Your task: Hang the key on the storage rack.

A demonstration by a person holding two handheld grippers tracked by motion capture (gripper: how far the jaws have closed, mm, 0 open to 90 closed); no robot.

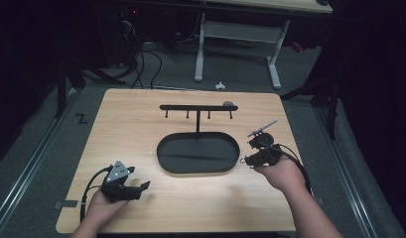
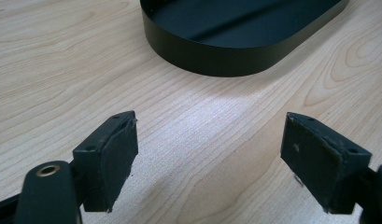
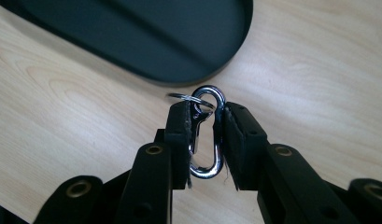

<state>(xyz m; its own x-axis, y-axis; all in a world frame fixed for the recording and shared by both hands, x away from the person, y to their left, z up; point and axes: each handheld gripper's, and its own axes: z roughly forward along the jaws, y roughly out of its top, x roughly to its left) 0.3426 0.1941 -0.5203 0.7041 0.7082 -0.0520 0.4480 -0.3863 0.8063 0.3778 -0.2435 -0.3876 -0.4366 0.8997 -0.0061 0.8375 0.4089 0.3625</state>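
Observation:
My right gripper [image 3: 205, 122] [image 1: 247, 159] is shut on a silver carabiner clip [image 3: 208, 135] with a thin key ring [image 3: 188, 97] hooked in its top loop. It hangs above the wood just right of the black oval tray [image 1: 198, 152] [image 3: 132, 42]. From the tray's far rim rises a black stand with a crossbar of several hooks [image 1: 198, 107]. My left gripper [image 2: 209, 158] [image 1: 141, 187] rests open near the table's front left, nothing between its pads, pointing toward the tray's wall [image 2: 226, 60].
A light wooden table [image 1: 141, 129] carries everything. A small grey object [image 1: 229, 104] lies at the crossbar's right end. Behind the table stands a white desk frame [image 1: 237, 44] with cables on the dark floor.

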